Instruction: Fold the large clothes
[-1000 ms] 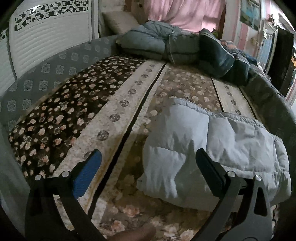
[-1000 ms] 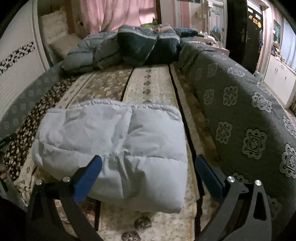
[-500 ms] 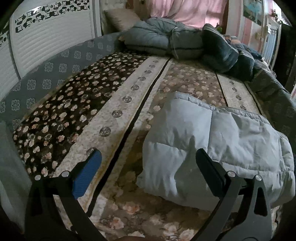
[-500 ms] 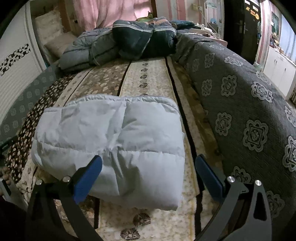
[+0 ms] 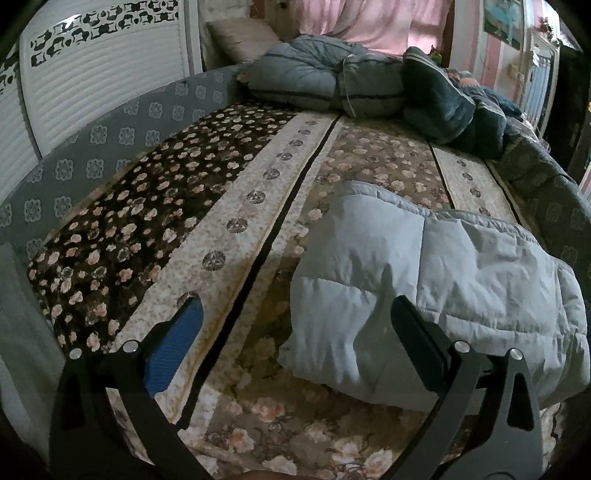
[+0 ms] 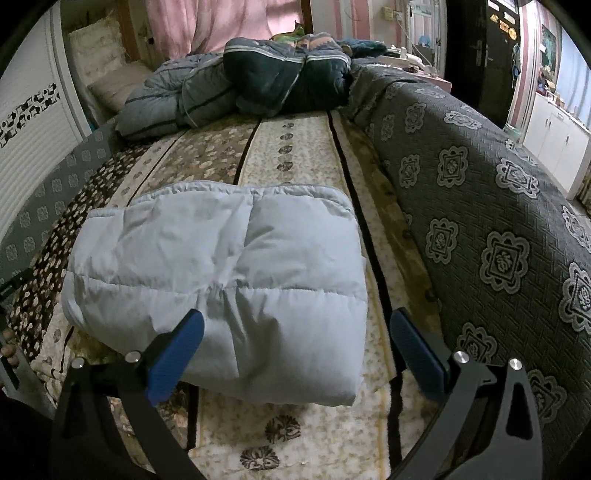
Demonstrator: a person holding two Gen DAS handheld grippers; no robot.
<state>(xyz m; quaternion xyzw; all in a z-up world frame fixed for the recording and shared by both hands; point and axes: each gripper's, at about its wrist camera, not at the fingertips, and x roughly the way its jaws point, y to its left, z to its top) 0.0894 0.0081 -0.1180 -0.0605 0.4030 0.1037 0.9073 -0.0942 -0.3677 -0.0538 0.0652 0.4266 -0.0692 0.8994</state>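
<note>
A pale blue-grey puffer jacket (image 6: 218,280) lies folded into a thick, roughly square bundle on a floral bedspread (image 6: 295,155). Stitched seams divide its top into puffy quilted panels, and the fabric is lightly wrinkled. Seen from the left wrist, the jacket (image 5: 436,291) sits toward the bed's right side, its rounded folded edges bulging slightly off the cover.

Matt quilted jacket (image 6: 221,273) on plush floral bedspread (image 5: 207,221).

Floral bedspread (image 5: 207,206) covers bed; grey patterned cover (image 6: 491,229) at right edge. Pink curtain (image 5: 373,22) behind — white louvred panel (image 5: 103,92) at left.
</note>
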